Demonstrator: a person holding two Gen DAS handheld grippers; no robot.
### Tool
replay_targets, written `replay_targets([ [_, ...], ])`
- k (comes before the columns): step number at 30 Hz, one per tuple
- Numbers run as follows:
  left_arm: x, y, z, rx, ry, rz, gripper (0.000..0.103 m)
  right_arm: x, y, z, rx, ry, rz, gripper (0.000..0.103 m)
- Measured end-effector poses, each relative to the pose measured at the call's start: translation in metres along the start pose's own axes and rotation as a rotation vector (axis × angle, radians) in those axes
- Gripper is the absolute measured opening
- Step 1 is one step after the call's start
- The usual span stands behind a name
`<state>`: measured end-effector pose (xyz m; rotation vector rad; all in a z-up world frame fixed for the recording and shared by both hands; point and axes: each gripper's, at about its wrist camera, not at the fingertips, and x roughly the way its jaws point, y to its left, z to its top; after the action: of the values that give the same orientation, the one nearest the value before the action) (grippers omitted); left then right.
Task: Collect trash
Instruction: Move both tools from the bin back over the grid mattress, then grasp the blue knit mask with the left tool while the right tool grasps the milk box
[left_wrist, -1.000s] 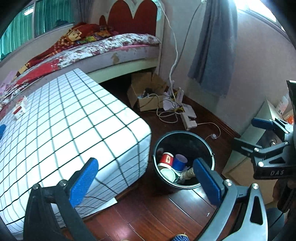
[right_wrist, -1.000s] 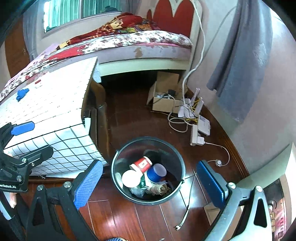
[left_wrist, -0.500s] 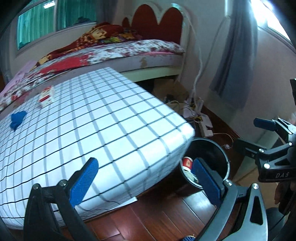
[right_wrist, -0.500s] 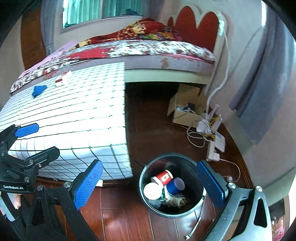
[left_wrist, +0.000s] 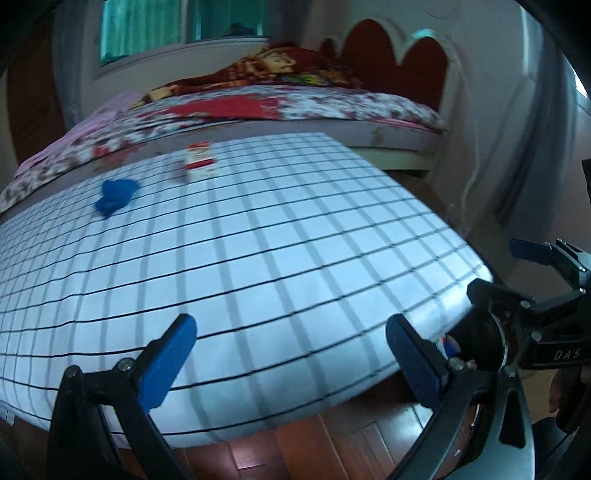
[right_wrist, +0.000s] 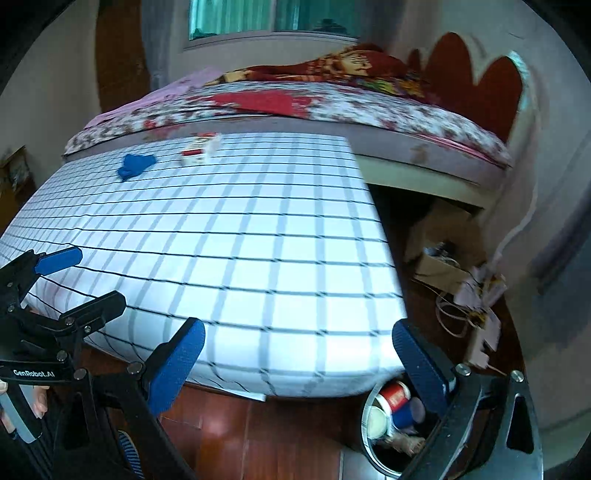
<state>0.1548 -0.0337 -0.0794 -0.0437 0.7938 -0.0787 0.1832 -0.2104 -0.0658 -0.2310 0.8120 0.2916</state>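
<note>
A crumpled blue scrap (left_wrist: 115, 195) and a red and white carton (left_wrist: 199, 161) lie at the far side of a table with a white grid cloth (left_wrist: 258, 251). Both also show in the right wrist view, the scrap (right_wrist: 136, 165) left of the carton (right_wrist: 199, 148). My left gripper (left_wrist: 291, 362) is open and empty over the table's near edge. My right gripper (right_wrist: 299, 365) is open and empty by the table's near right corner. A black bin (right_wrist: 373, 439) with cups in it stands on the floor below the right gripper.
A bed (right_wrist: 332, 103) with a red headboard runs behind the table. A cardboard box (right_wrist: 439, 254) and tangled cables with a power strip (right_wrist: 476, 332) lie on the wood floor at the right. A grey curtain (left_wrist: 524, 140) hangs by the wall.
Both grippers have swung up and left, away from the bin and toward the table top. The bin has slid to the lower right of both views. Both jaws stay open.
</note>
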Motion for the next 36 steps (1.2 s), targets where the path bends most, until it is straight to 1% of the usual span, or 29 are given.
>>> replay_targets([
  [6, 0.003, 0.049, -0.002, -0.060, 0.003, 0.062, 0.102, 0.025, 0.044, 0.022, -0.051, 0.002, 0.059, 0.102],
  [9, 0.004, 0.073, -0.003, -0.088, 0.004, 0.088, 0.102, 0.038, 0.060, 0.032, -0.064, 0.006, 0.072, 0.102],
  [13, 0.007, 0.097, -0.004, -0.111, 0.004, 0.126, 0.102, 0.057, 0.078, 0.045, -0.065, 0.013, 0.102, 0.102],
  [19, 0.018, 0.131, 0.001, -0.150, 0.014, 0.172, 0.102, 0.083, 0.108, 0.063, -0.107, 0.026, 0.138, 0.102],
  [23, 0.028, 0.146, 0.007, -0.159, 0.021, 0.192, 0.102, 0.099, 0.121, 0.077, -0.130, 0.026, 0.157, 0.102],
  [29, 0.044, 0.165, 0.020, -0.151, 0.030, 0.216, 0.102, 0.126, 0.129, 0.103, -0.120, 0.034, 0.167, 0.102],
  [33, 0.058, 0.181, 0.032, -0.145, 0.036, 0.242, 0.102, 0.149, 0.133, 0.128, -0.110, 0.044, 0.182, 0.102],
  [36, 0.073, 0.195, 0.046, -0.141, 0.049, 0.248, 0.101, 0.170, 0.138, 0.147, -0.119, 0.051, 0.169, 0.102],
])
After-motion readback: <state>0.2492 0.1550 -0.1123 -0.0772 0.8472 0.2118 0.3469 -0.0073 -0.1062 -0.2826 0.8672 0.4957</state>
